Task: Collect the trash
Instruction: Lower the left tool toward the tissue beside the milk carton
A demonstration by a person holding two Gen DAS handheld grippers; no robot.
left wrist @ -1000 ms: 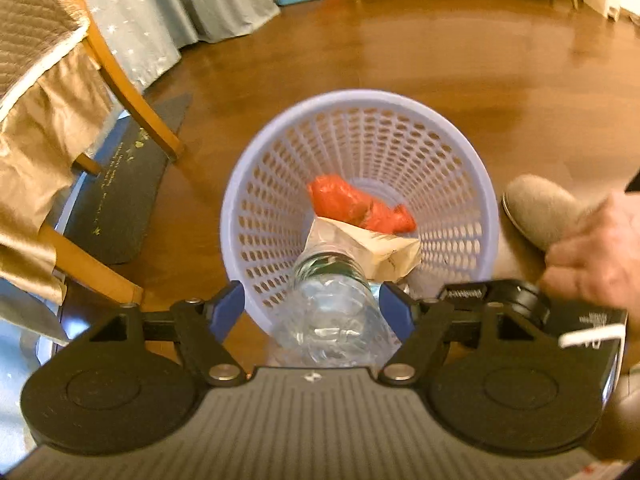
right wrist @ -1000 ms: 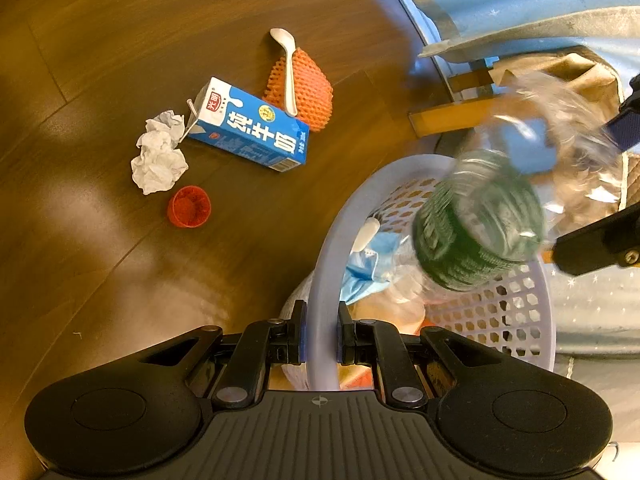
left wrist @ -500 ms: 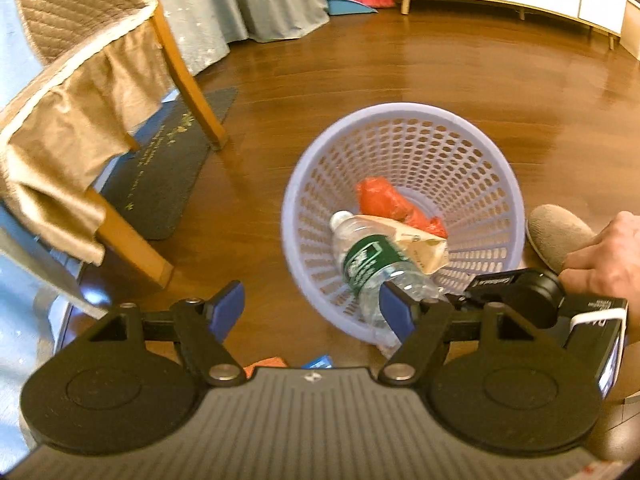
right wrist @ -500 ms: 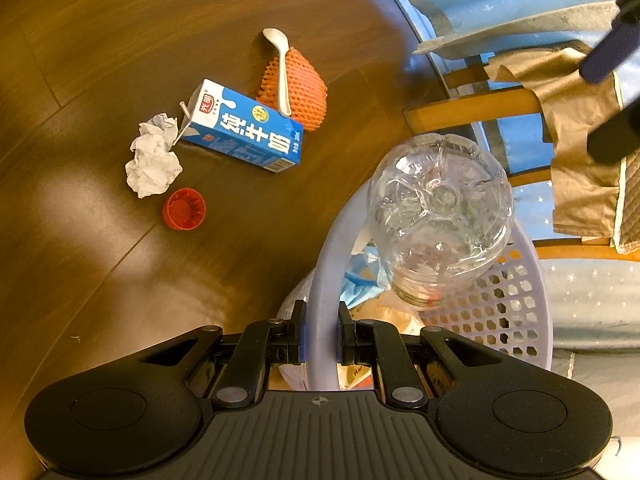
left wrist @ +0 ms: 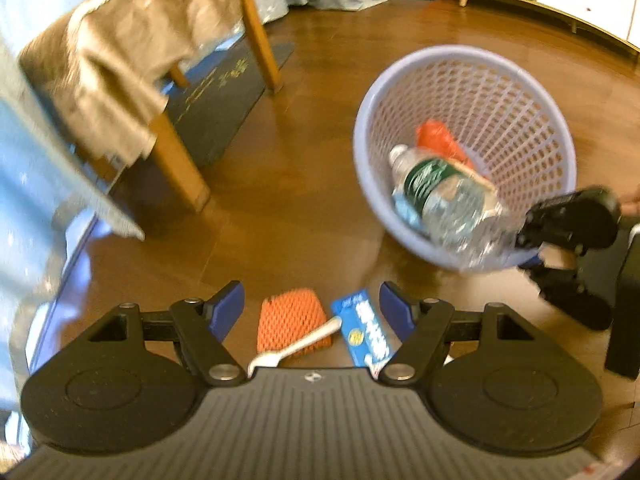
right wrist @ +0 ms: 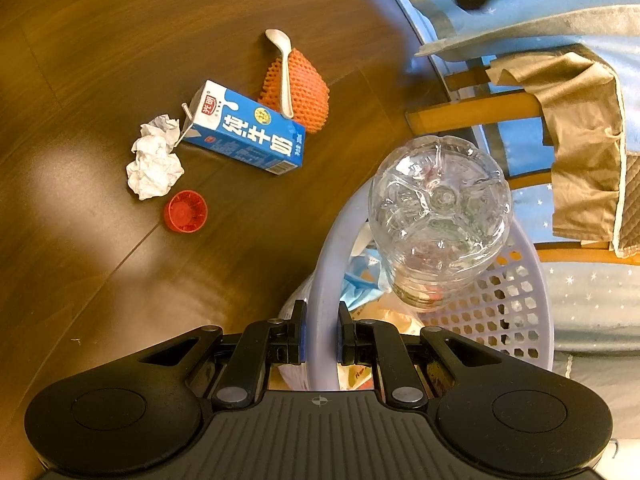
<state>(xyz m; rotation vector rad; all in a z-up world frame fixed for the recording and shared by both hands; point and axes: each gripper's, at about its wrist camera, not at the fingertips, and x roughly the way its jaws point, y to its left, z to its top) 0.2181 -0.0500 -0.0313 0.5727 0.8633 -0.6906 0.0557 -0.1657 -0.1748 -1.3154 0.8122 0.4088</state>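
My left gripper [left wrist: 311, 306] wide open and empty now, swung off the lilac perforated plastic basket [left wrist: 532, 92] to frame right, clear plastic bottle with green label [left wrist: 444, 196] dropped inside, orange foam net [left wrist: 292, 318] between my fingers below, right gripper [right wrist: 322, 338] still clamped on basket rim.

Right tool [right wrist: 321, 338] on basket rim [right wrist: 326, 280], apparently clamped

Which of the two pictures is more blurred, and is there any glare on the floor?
Left wrist view: motion blur smears the basket, bottle and chair cloth. Right wrist view: sharp; milk carton print is crisp, and a pale glare patch lies on the floor.
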